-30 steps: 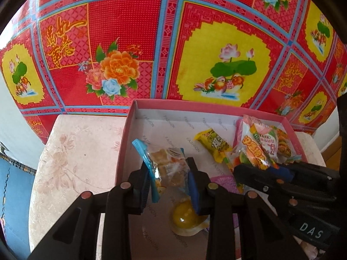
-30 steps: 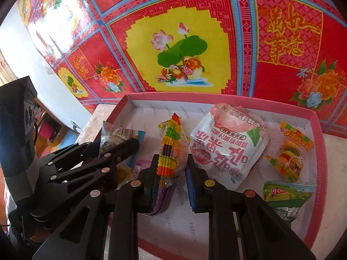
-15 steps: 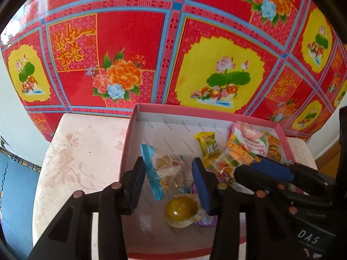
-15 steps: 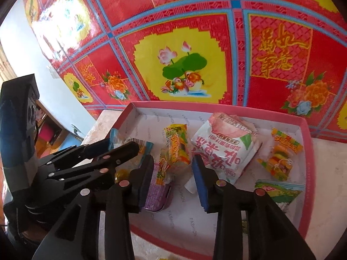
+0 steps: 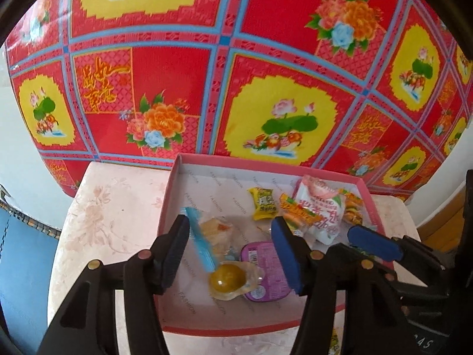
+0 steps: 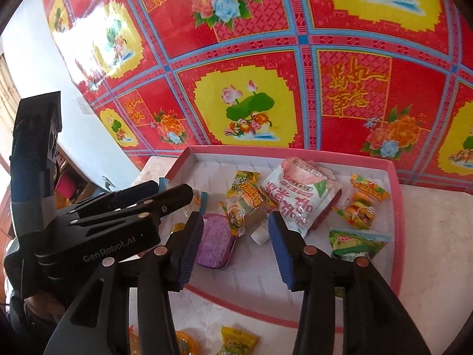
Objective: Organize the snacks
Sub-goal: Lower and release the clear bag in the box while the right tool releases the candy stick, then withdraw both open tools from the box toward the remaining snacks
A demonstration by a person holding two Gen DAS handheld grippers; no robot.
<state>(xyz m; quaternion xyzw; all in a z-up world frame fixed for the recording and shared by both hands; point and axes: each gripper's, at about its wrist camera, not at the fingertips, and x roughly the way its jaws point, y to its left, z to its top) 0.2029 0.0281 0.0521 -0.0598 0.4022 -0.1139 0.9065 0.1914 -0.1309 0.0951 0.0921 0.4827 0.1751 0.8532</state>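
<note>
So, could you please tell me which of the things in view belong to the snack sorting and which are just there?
Part of the job:
- pink tray
- white snack bag
- purple jelly cup
- yellow jelly cup
- blue-edged wafer pack
- green packet
- yellow packet outside the tray

Just there:
- red floral cloth
- pale tabletop

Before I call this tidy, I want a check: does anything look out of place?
Yes. A few snacks lie on the table outside the pink tray, at its near edge, while the rest sit inside. Both the left tongs and right tongs are open and empty.
</note>
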